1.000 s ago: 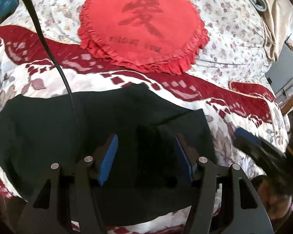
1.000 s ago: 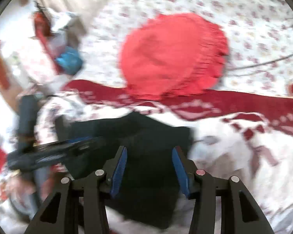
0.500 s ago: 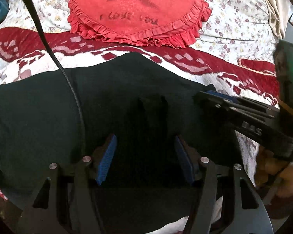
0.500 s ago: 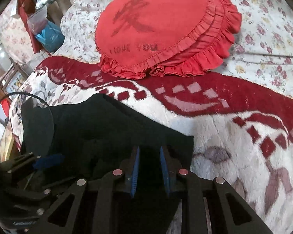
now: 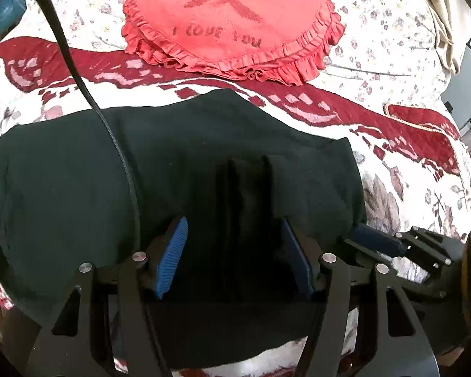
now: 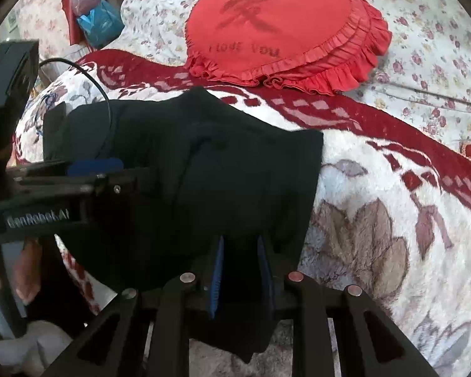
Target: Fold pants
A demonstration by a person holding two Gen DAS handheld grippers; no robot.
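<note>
1. Pants (image 5: 78, 188), black and already folded into a wide dark slab, lie across the near part of a red-and-white patterned blanket (image 5: 408, 169) on a bed, in front of a red frilled heart cushion (image 5: 235, 22).
2. The right gripper (image 6: 240, 267) has just been closing. A second ago its blue pads stood well apart above the cloth; now they sit close together with a fold of the pants' near right corner pinched between them.
3. The left gripper (image 5: 235, 257) has sunk closer to the fabric, which now fills more of its view. Its jaws are wide apart, straddling a raised ridge of cloth that does not appear to touch either pad.
4. My reading: one corner is secured and the other grab is not yet made, so the next fold likely waits on the left jaws shutting.
5. Only the right wrist view shows the pinched corner and the pants' right edge hanging over the bed's near side. It also shows the left gripper (image 6: 94, 169) from the side, lying low over the cloth.
6. Only the left wrist view shows the full spread of the pants to the left, a black cable (image 5: 88, 94) trailing across them, and the right gripper (image 5: 376, 242) at the right edge. Its jaws are too dark there to read.
</note>
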